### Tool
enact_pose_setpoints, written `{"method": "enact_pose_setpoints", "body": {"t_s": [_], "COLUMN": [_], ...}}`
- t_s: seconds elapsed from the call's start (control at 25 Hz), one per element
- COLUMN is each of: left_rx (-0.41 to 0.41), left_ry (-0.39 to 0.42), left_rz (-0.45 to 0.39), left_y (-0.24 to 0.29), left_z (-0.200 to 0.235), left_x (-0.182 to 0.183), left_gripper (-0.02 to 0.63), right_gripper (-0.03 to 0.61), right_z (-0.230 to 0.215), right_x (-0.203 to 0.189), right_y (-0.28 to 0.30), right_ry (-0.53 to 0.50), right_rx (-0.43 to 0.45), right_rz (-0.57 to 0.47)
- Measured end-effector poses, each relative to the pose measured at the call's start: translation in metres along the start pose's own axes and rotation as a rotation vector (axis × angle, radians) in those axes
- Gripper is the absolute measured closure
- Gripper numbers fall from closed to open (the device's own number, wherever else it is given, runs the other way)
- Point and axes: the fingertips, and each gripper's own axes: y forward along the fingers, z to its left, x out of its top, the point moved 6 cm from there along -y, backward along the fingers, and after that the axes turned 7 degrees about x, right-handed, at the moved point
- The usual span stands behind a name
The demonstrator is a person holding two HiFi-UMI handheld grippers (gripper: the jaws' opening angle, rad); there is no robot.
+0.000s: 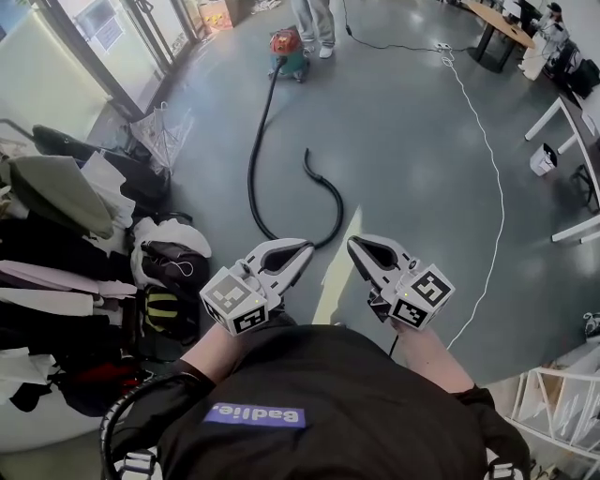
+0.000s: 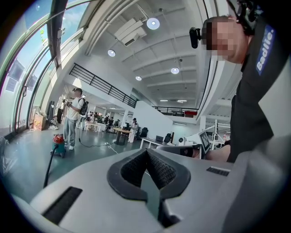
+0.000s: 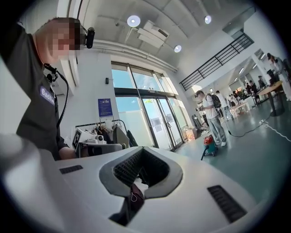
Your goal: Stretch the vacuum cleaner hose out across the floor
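Note:
The red and teal vacuum cleaner (image 1: 287, 52) stands far off on the grey floor. Its black hose (image 1: 254, 159) runs toward me, bends in a hook near my feet and ends at a loose nozzle end (image 1: 307, 156). My left gripper (image 1: 306, 250) and right gripper (image 1: 354, 245) are held side by side in front of my chest, above the floor and short of the hose bend. Both are shut with nothing between the jaws. The left gripper view shows the vacuum cleaner (image 2: 58, 144) far away; in the right gripper view the vacuum cleaner (image 3: 209, 145) is just as distant.
A person (image 1: 314, 23) stands right behind the vacuum. Clothes and bags (image 1: 66, 234) pile up along the left. A thin white cable (image 1: 494, 187) curves across the floor at right, near white desks (image 1: 572, 122) and a small white bin (image 1: 543, 159).

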Motion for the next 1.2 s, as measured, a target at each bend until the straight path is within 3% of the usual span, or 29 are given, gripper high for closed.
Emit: {"method": "enact_pose_setpoints", "body": {"t_s": [0.24, 0.56, 0.84, 1.2], "left_rx": [0.014, -0.033, -0.041, -0.006], "left_ry": [-0.01, -0.005, -0.028, -0.063], "left_rz": [-0.003, -0.027, 0.025, 0.075], "left_y": [0.01, 0.043, 0.069, 0.148], "left_z": [0.056, 0.191, 0.31, 0.356], "left_x": [0.004, 0.024, 0.034, 0.038], "left_gripper": [0.606, 0.606, 0.606, 0.606], "right_gripper": [0.575, 0.575, 0.575, 0.575], "right_z": [-0.037, -0.102, -0.153, -0.242], "right_x": [0.002, 0.014, 0.026, 0.039], "right_y": [0.035, 0.136, 0.209, 0.215], "right_ry": [0.0, -0.02, -0.02, 0.006], "right_rx": [-0.017, -0.08, -0.136, -0.133], "right_rz": [0.031, 0.083, 0.097, 0.099]}}
